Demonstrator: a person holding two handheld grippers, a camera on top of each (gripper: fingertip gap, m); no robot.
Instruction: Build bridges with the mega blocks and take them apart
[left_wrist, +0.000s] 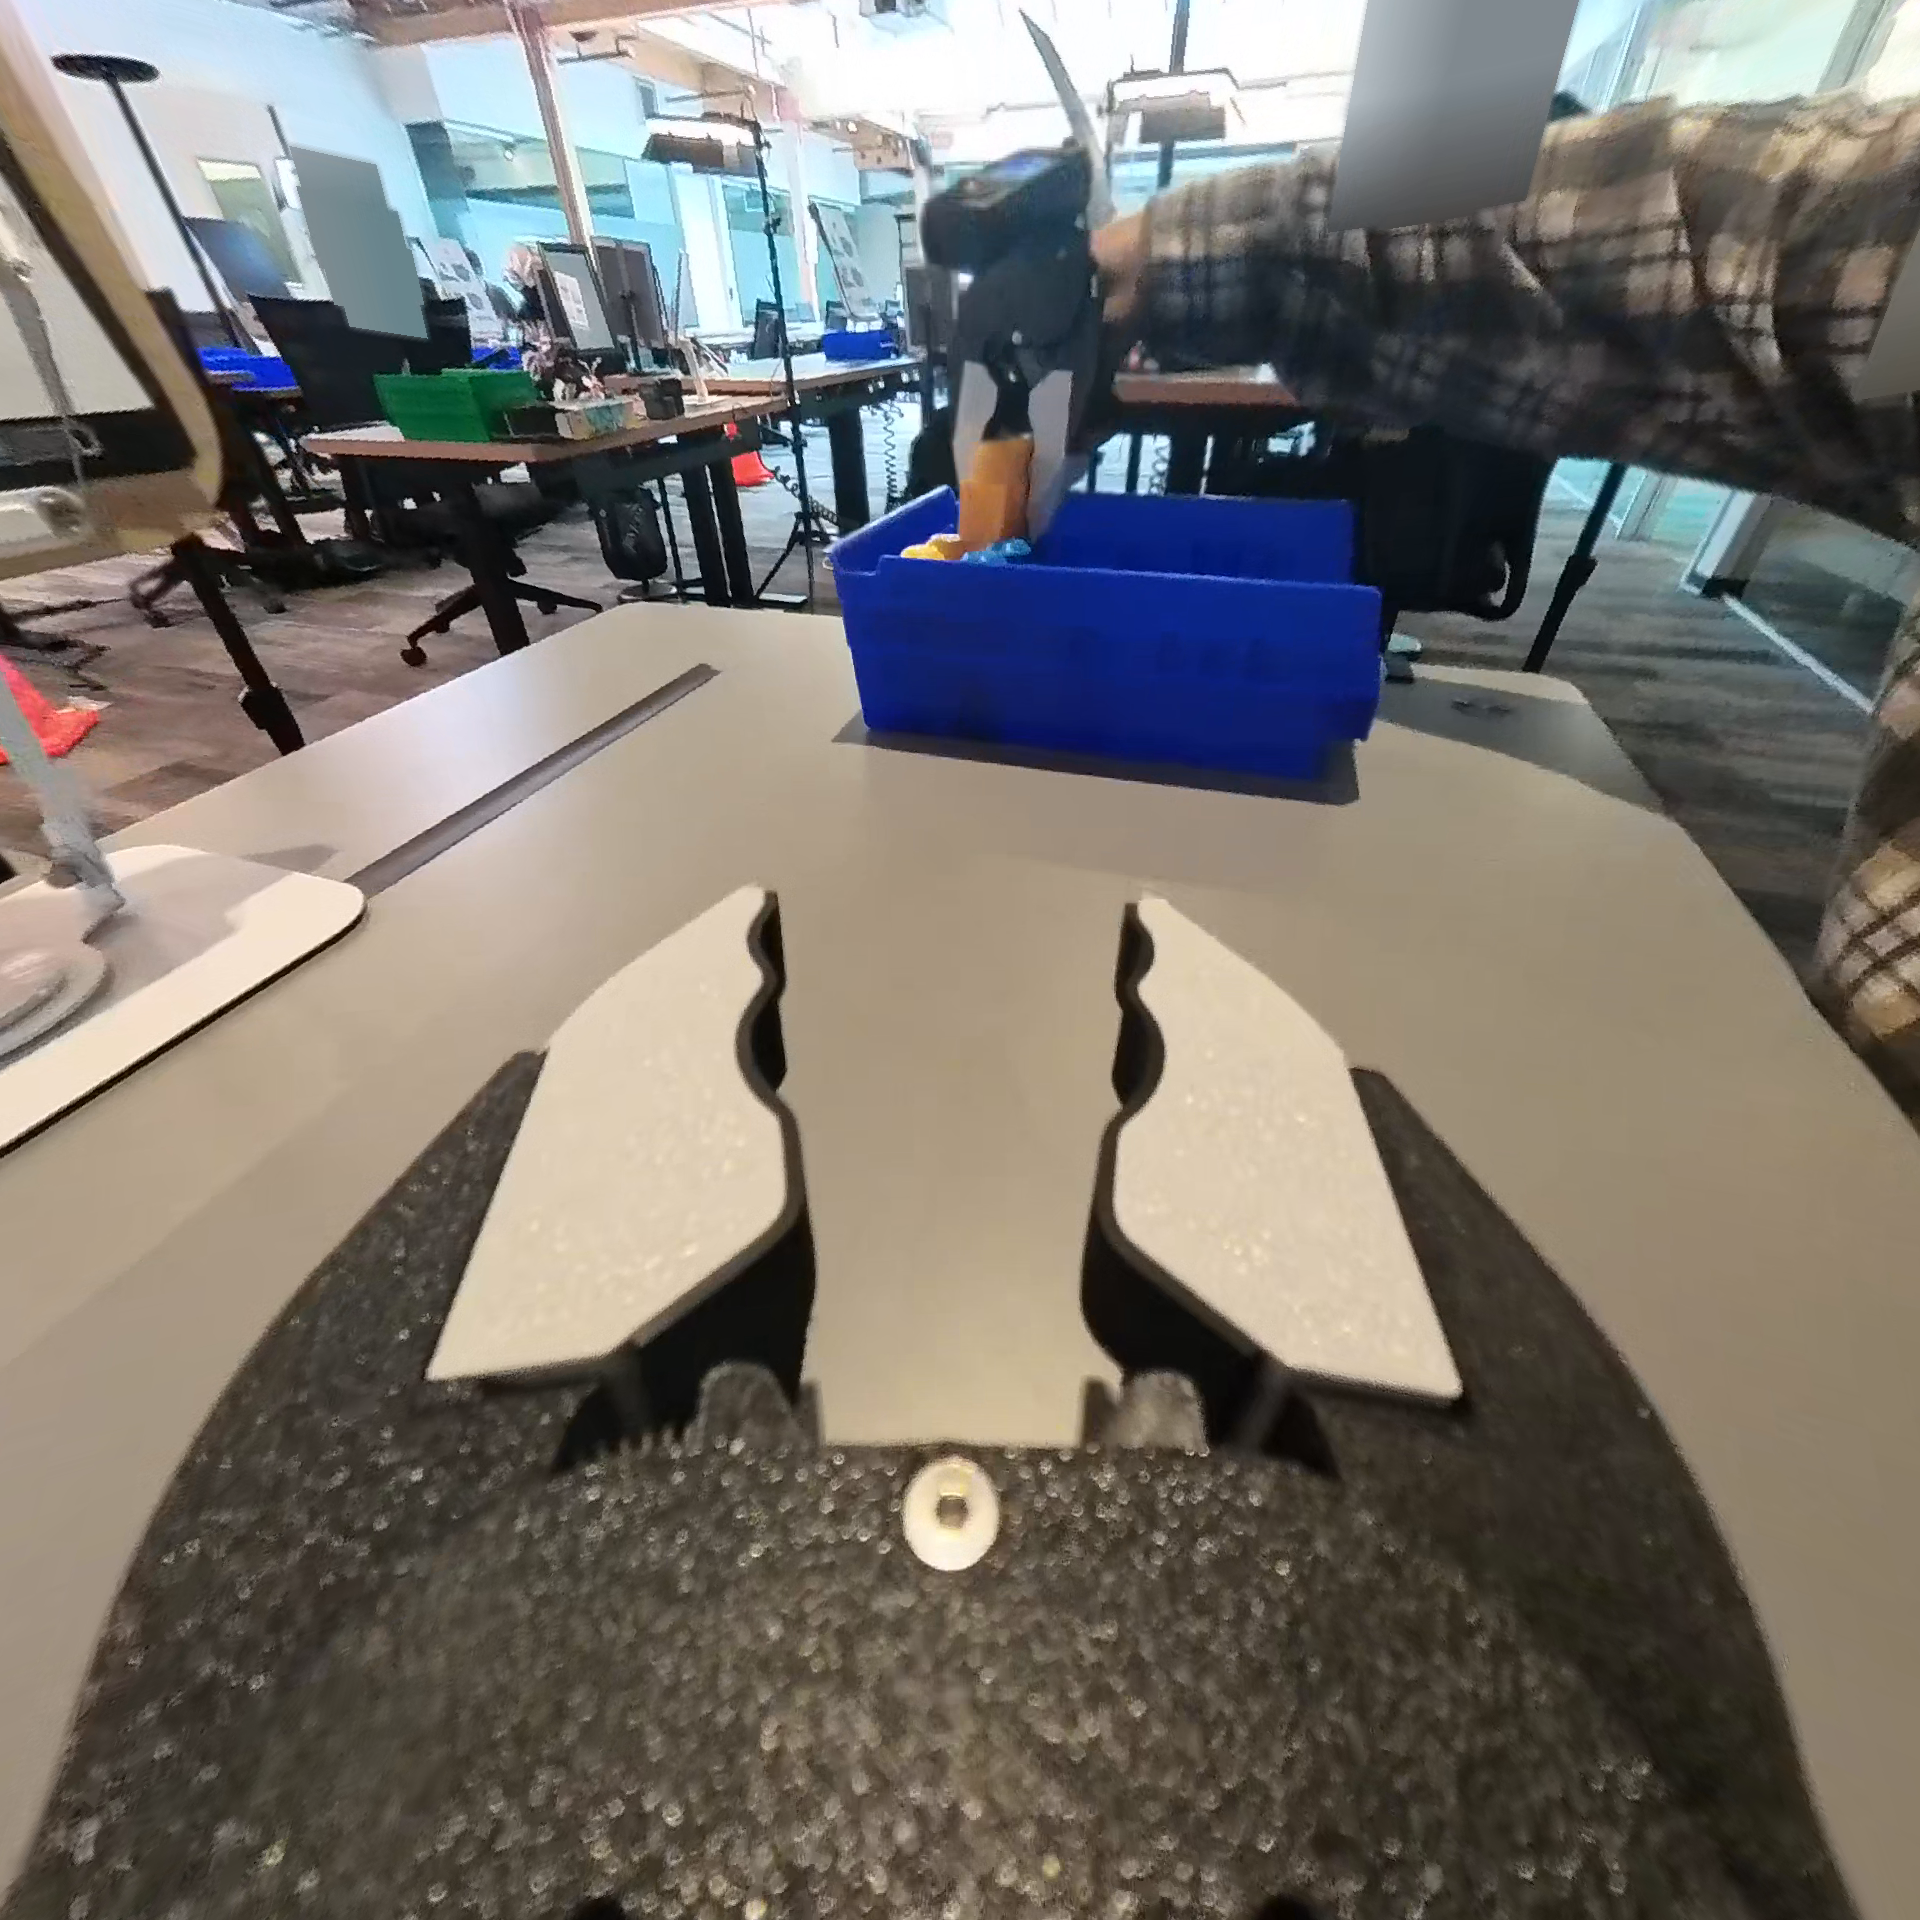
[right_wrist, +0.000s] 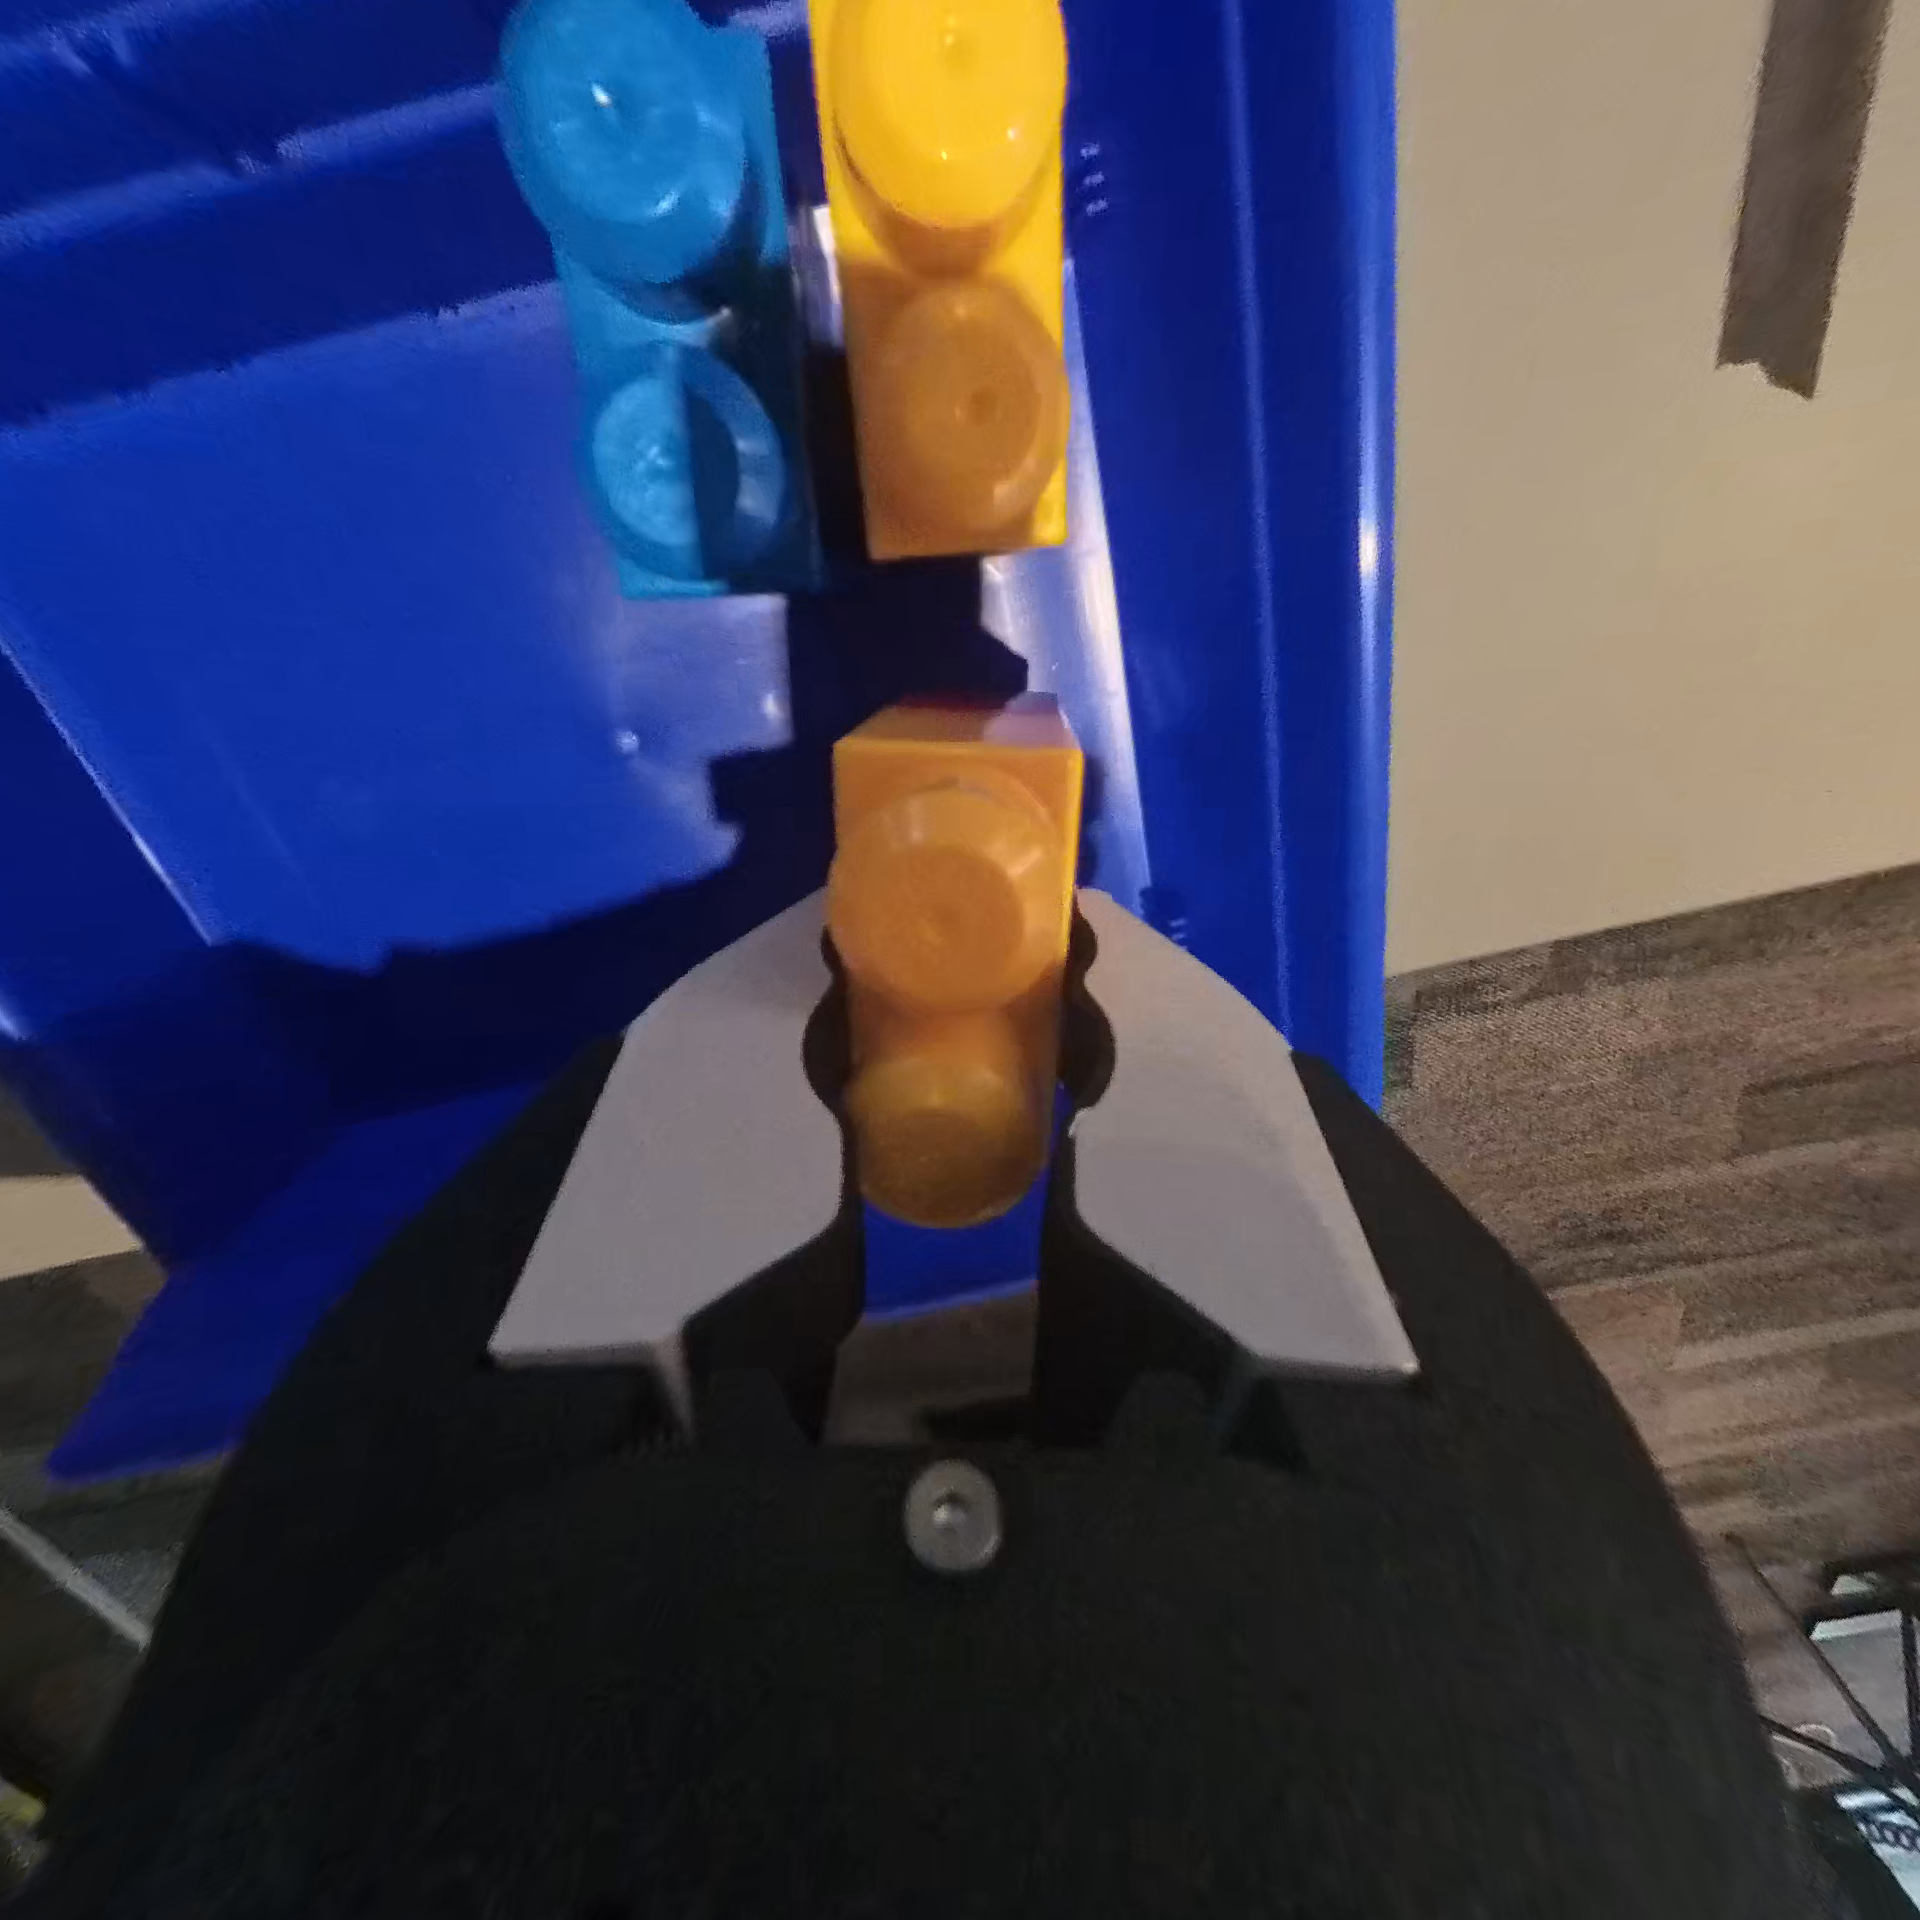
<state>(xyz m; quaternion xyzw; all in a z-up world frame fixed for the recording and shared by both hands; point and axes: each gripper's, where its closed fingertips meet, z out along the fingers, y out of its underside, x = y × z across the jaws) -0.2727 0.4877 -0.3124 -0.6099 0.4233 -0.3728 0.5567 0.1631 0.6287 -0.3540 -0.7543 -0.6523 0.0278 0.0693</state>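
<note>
Left tongs: spread wide, empty, low over the bare grey table, well short of the blue bin. Right tongs: pinching an orange two-stud mega block by its long sides, just above the bin's inside at its far left corner. Deeper in the bin, lying side by side: a blue two-stud block and a yellow one. Judged step: fetching a first piece, no bridge begun. Next: lift clear of the bin wall, carry to open table, set down studs up as a pier.
</note>
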